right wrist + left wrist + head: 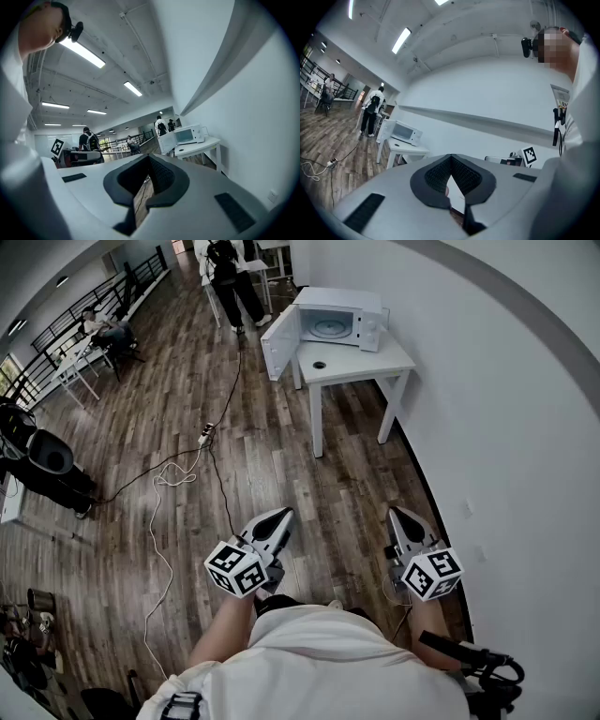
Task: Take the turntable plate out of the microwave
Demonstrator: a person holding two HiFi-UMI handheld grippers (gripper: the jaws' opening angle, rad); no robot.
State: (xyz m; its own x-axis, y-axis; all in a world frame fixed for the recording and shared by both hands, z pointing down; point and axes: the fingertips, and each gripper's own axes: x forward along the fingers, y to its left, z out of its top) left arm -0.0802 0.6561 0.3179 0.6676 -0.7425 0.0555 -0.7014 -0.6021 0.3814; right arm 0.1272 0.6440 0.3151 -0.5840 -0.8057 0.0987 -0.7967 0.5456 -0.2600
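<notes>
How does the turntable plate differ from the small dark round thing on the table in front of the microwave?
The turntable plate is pale and the wider of the two, while the small round thing is dark. The plate lies inside the microwave, whose door stands open. The small round thing lies out on the table, in front of the microwave. Both are round and lie flat.

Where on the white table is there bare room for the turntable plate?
Bare: the table's front strip between the microwave and the near edge, right of the small dark round thing. Crowded: the microwave fills the back; its open door juts past the left side.
</notes>
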